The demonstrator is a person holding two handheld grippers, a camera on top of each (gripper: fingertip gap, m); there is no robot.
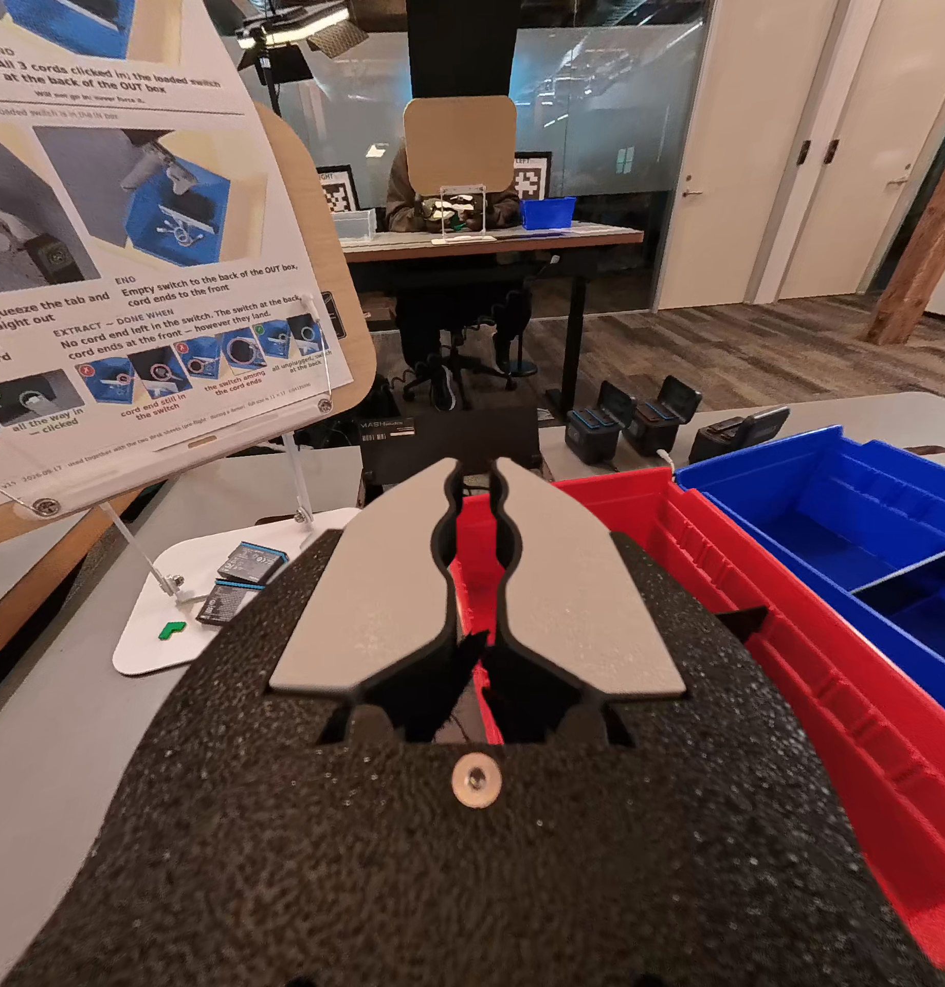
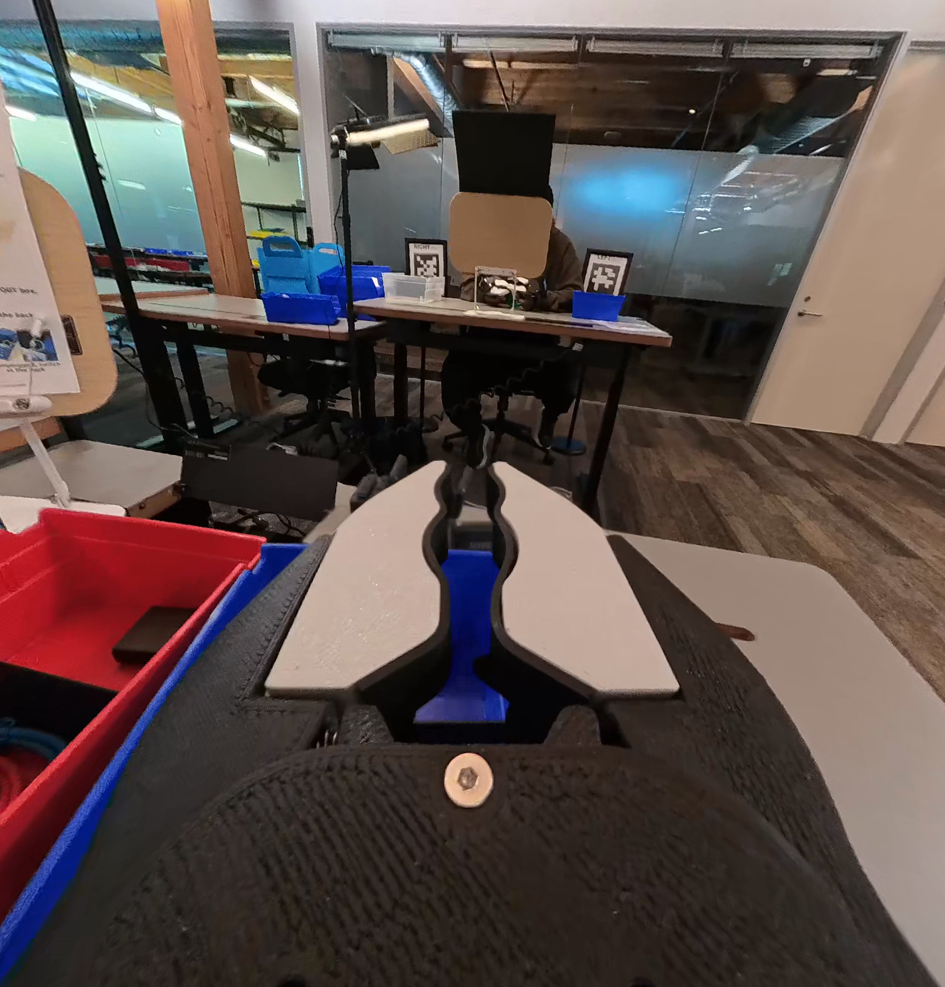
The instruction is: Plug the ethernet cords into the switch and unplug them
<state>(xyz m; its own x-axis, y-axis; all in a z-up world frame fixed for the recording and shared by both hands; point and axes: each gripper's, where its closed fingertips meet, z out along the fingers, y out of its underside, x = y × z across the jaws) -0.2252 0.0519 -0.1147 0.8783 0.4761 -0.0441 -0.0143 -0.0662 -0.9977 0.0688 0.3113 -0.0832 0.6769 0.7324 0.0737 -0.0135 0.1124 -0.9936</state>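
My left gripper [image 1: 475, 470] hovers over the red bin [image 1: 673, 539]. Its jaws stand a narrow gap apart with nothing between them. My right gripper [image 2: 469, 472] hovers over the blue bin [image 2: 278, 555], also slightly open and empty. In the right wrist view the red bin [image 2: 86, 577] holds a flat black box [image 2: 152, 633] that looks like the switch. Coiled blue and red cords [image 2: 11, 758] lie at the bin's near end. In the left wrist view the blue bin [image 1: 860, 512] looks empty and has a divider across it.
An instruction sheet on a wooden stand [image 1: 139, 267] rises at the left, with two battery packs [image 1: 246, 571] on its white base. Black charger cases [image 1: 620, 422] sit behind the bins. The grey table [image 2: 780, 694] runs right. A person sits at a far desk [image 1: 459, 213]. The gap from one gripper's tips to the other's is roughly 40 cm.
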